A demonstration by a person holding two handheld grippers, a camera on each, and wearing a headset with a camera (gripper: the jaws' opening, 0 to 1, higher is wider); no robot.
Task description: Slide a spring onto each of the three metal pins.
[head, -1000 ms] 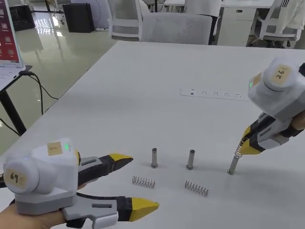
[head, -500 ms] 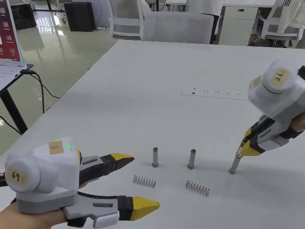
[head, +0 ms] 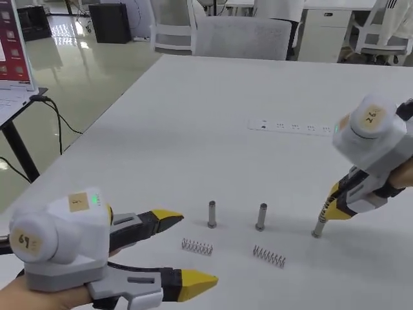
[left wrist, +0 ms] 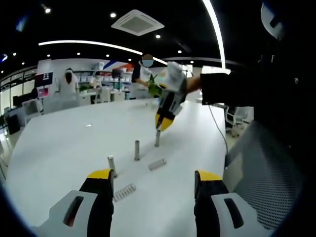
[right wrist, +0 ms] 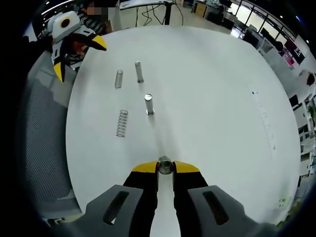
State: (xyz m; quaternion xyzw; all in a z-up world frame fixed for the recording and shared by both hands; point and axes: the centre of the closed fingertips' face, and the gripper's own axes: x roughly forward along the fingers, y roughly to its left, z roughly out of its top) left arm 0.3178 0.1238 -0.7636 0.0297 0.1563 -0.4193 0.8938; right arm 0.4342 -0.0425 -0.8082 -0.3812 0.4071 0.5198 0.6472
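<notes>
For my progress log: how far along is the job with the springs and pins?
Done: no pin looks finished. In hand: the right gripper holds one spring at the top of the right pin. Remaining: the middle pin and left pin are bare; two loose springs lie beside them; the left gripper is open.

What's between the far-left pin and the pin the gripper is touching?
The middle pin stands there, no spring on it, seen in the head view.

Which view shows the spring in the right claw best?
The right gripper view: the spring is near and large, seen end-on between the right claw tips. The head view shows it small, from the side, at a pin. The left gripper view shows it far and tiny.
</notes>
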